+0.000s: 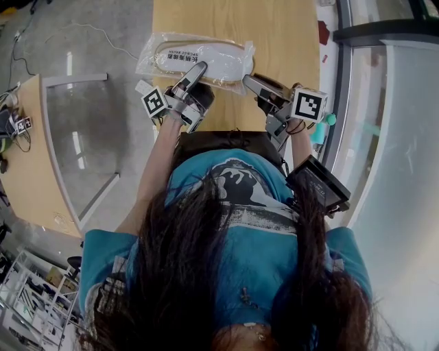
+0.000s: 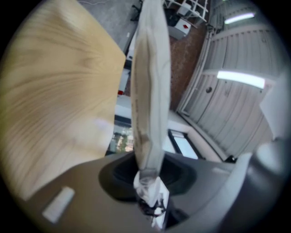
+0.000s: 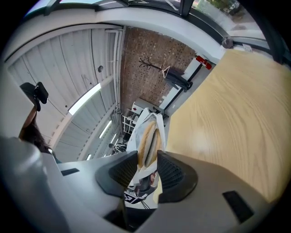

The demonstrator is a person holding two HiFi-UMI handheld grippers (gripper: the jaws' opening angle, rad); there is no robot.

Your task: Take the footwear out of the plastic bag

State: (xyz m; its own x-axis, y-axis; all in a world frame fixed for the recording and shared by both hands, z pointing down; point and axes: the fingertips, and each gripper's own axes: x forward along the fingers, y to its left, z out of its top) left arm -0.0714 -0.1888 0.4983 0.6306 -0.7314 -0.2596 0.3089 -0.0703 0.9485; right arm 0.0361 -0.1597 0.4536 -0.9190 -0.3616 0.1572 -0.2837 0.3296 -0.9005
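The wooden table (image 1: 206, 17) fills the upper middle of the head view. The person in a blue shirt (image 1: 254, 260) stands at its near edge.

The plastic bag (image 1: 147, 58) lies flat on the table, with its long side across the view. The white slippers (image 1: 219, 63) are inside it, one on the other, soles up, with dark print on the upper sole.

The left gripper (image 1: 199, 67) reaches onto the near edge of the bag, about at the middle. In the left gripper view the bag stands edge-on and its crumpled plastic edge is pinched between the jaws, which are nearly together. They hold the plastic only, not the slippers.

The right gripper (image 1: 247, 81) is at the right end of the bag. In the right gripper view its jaws stand about half apart, with the end of the bag and the slipper edges between them. The dark pads (image 3: 122, 173) lie against the plastic on both sides.
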